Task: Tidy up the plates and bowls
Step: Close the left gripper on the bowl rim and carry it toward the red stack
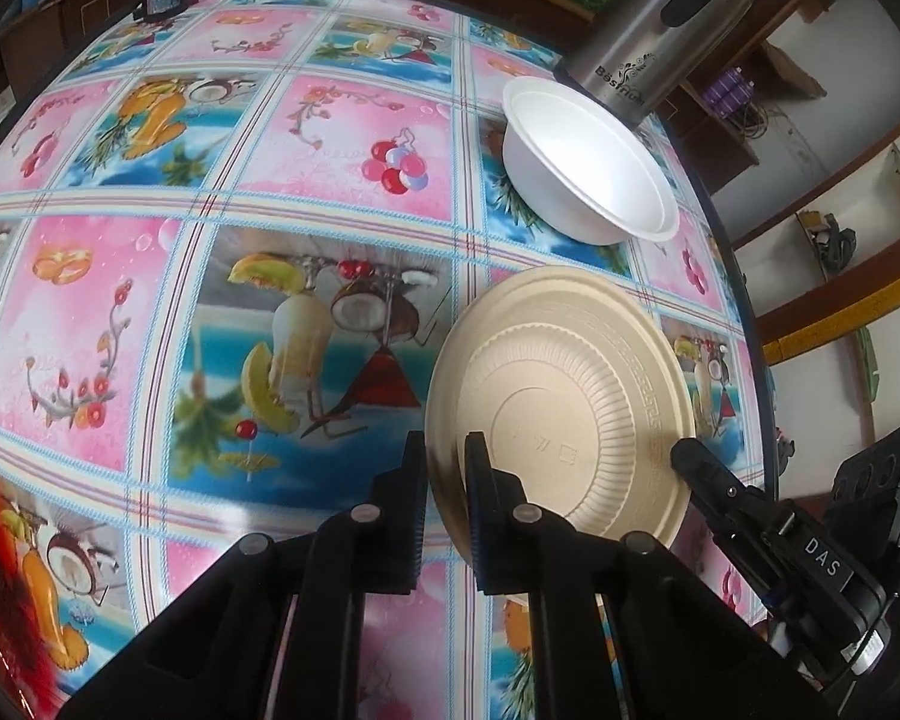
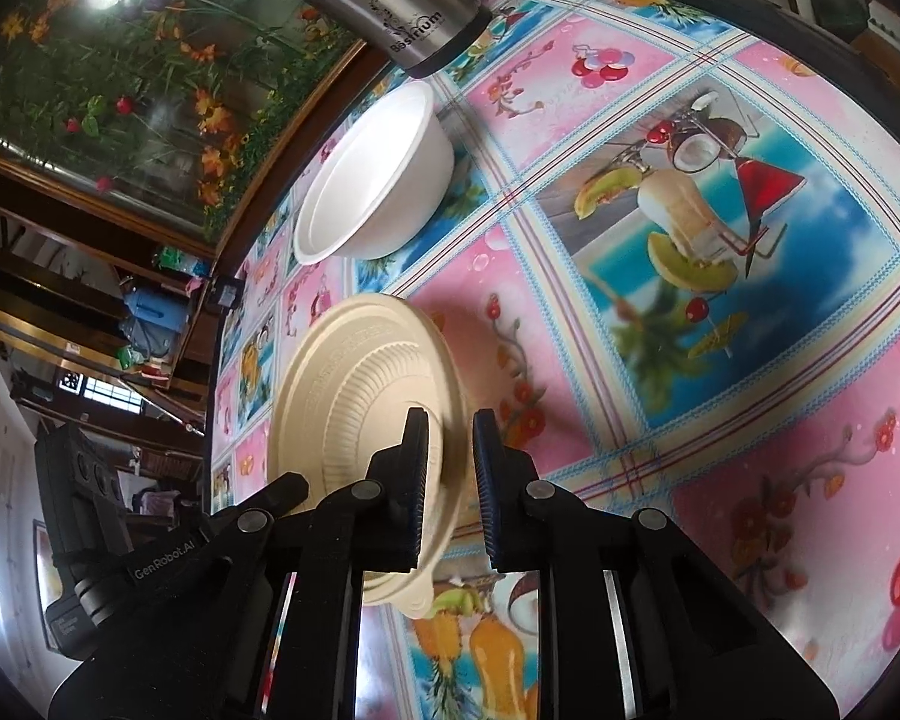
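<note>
- The plate [image 1: 561,396] (beige, ribbed, underside showing in both views) is held tilted up off the table [image 1: 150,312], near the edge on the side where the bowl [image 1: 588,162] stands; the bowl is white, upright and apart from the plate, with a steel flask [image 1: 660,30] just behind it.
- The left gripper [image 1: 447,468] has its fingers either side of the plate's rim, pinching it; the gap between the pads is narrow and the rim fills it.
- The right gripper [image 2: 450,450] straddles the opposite rim; one finger lies against the plate's underside, the other stands off with a visible gap, so I judge it spread a little and not yet clamping.
- Judged step: the plate is being carried or turned on its way to a stack or to the bowl; the bowl is untouched.
- Risks: a thin rim held at one point can pivot, so the plate may swing and slip if the left grip eases before the right one closes; two grippers pulling unevenly could flex or crease the light pulp; a wide swing toward the bowl could knock it into the flask or off the near edge.
</note>
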The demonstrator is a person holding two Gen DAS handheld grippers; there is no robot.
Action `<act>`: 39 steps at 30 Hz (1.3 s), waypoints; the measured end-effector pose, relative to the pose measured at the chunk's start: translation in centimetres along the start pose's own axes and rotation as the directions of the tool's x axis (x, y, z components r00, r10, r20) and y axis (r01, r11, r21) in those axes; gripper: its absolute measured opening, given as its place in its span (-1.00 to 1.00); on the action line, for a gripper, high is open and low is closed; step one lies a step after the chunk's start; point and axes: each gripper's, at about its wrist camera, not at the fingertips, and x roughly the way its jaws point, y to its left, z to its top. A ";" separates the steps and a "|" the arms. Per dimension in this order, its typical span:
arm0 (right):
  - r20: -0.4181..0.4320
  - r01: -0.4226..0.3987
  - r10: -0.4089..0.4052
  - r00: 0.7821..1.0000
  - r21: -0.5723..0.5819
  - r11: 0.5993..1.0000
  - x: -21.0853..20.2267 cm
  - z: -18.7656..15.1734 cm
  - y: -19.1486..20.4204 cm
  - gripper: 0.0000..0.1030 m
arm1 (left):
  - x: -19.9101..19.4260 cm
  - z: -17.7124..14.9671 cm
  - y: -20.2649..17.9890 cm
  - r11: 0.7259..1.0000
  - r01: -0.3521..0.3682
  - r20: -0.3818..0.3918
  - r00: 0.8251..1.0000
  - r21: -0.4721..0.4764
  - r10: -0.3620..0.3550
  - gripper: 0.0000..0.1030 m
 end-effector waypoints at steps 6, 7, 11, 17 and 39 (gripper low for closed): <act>-0.011 0.008 -0.009 1.000 -0.036 0.999 0.1 -1.4 1.0 -0.69 | -1.0 -1.5 1.3 1.000 -0.016 0.004 1.000 -0.013 0.017 -0.80; -0.013 0.014 -0.015 1.000 -0.050 0.999 0.1 -1.8 1.4 -0.71 | -1.3 -1.9 1.6 1.000 -0.027 0.009 1.000 -0.011 0.027 -0.80; -0.029 0.023 -0.025 0.999 -0.076 0.997 0.3 -3.0 2.1 -0.85 | -2.3 -3.1 2.6 0.999 -0.037 0.015 0.999 -0.016 0.037 -0.79; -0.047 0.010 -0.015 0.999 -0.106 0.994 0.3 -5.1 3.5 -0.85 | -4.3 -4.8 4.5 0.999 -0.041 0.037 0.998 -0.036 0.043 -0.79; -0.143 -0.169 0.122 0.982 -0.380 0.910 1.5 -14.0 19.7 -0.84 | -20.1 -9.3 16.1 0.969 -0.138 0.283 0.939 -0.205 0.194 -0.79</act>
